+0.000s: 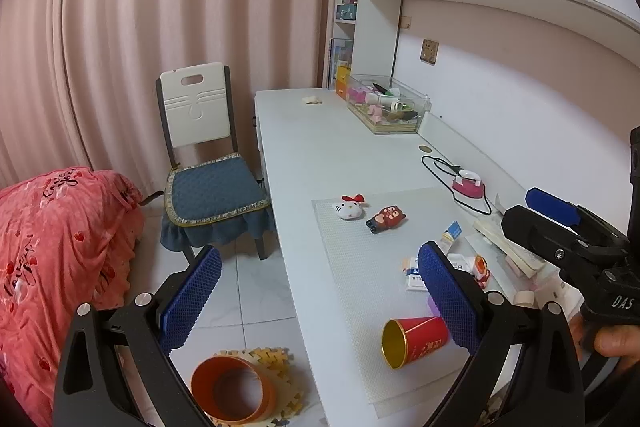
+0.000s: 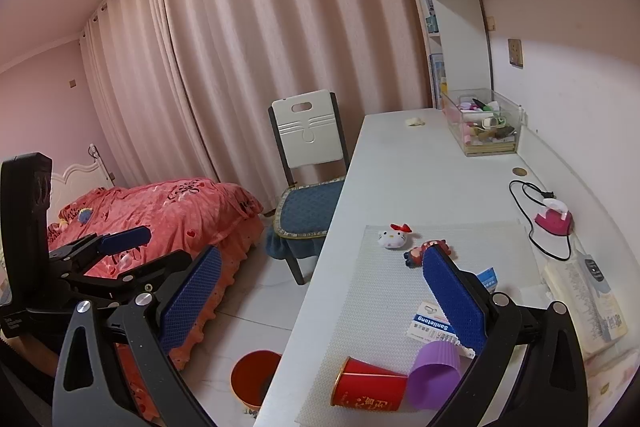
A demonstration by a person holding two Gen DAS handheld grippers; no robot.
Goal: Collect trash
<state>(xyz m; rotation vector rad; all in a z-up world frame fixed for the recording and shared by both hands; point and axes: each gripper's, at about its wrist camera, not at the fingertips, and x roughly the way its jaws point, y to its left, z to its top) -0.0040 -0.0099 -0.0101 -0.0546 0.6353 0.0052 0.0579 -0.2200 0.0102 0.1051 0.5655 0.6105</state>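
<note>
On the mat [image 2: 360, 307] two tipped cups [image 2: 370, 385] are found touching, the packets [image 2: 430, 327] behind them, the bin [image 2: 254, 379] left, on the floor.

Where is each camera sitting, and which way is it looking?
Left wrist: sits on the left gripper, looking down along the desk toward the chair; shows its own fingers, the right gripper, a hand.
Right wrist: sits on the right gripper, facing the curtain and bed; shows the left gripper.
Both see the red cup.
</note>
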